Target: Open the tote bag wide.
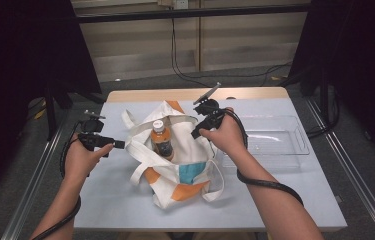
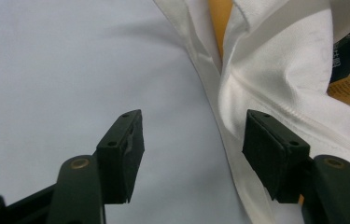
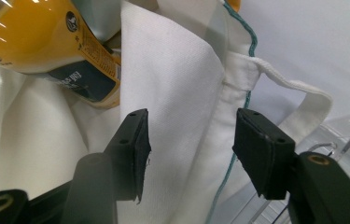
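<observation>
Bag (image 1: 175,160) rim is straddled, unpinched, by both grippers' parted jaws (right gripper view); the bottle (image 1: 161,140) is seen upright from above.

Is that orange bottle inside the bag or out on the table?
Inside: the bottle stands in the white bag's open mouth, cloth around its lower half.

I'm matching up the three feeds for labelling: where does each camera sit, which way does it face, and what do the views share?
High view: above the person's side, looking forward and down at the table; both forearms, left gripper and right gripper flank the tote bag.
Left gripper view: rides the left gripper, looking along its open jaws at the bag's edge.
Right gripper view: rides the right gripper, open jaws astride the bag's rim, clear tray beside.
Shared: the bag and orange bottle.
</observation>
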Demonstrator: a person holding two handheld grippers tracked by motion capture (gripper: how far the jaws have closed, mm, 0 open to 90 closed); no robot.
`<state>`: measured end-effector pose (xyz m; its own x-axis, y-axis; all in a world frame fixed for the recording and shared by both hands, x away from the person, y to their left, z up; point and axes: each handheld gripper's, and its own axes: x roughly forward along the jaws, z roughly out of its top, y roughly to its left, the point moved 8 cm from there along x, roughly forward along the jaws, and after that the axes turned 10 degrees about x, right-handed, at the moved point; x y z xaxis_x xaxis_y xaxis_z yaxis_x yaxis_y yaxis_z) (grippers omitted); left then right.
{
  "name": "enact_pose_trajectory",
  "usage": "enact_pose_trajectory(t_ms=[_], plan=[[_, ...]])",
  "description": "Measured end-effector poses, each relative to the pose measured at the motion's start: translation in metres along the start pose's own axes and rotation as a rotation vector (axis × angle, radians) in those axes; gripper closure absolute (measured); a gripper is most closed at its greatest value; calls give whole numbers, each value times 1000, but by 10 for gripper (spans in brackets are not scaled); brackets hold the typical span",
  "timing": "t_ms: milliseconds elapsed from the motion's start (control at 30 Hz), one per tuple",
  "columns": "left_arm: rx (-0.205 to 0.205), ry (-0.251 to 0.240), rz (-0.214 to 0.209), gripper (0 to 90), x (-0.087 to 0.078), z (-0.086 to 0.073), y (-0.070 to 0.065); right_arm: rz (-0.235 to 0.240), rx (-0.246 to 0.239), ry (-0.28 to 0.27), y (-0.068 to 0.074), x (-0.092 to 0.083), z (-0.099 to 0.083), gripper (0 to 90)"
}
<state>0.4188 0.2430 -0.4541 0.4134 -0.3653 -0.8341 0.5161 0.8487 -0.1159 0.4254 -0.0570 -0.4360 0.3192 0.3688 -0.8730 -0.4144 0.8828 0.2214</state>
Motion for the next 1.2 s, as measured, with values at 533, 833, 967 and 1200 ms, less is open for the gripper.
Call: enact_pose_trajectory(t_ms=[533,833,967,1200], plan=[[9,-3,30,275,-2,-15,7,2,-26,32,13,0,2,367],[13,2,30,234,3,-26,7,-3,-31,38,16,1,3,345],[19,6,33,219,7,-29,6,-2,-43,37,17,1,3,337],[16,-9,33,195,10,-33,3,2,-50,36,21,-2,6,322]])
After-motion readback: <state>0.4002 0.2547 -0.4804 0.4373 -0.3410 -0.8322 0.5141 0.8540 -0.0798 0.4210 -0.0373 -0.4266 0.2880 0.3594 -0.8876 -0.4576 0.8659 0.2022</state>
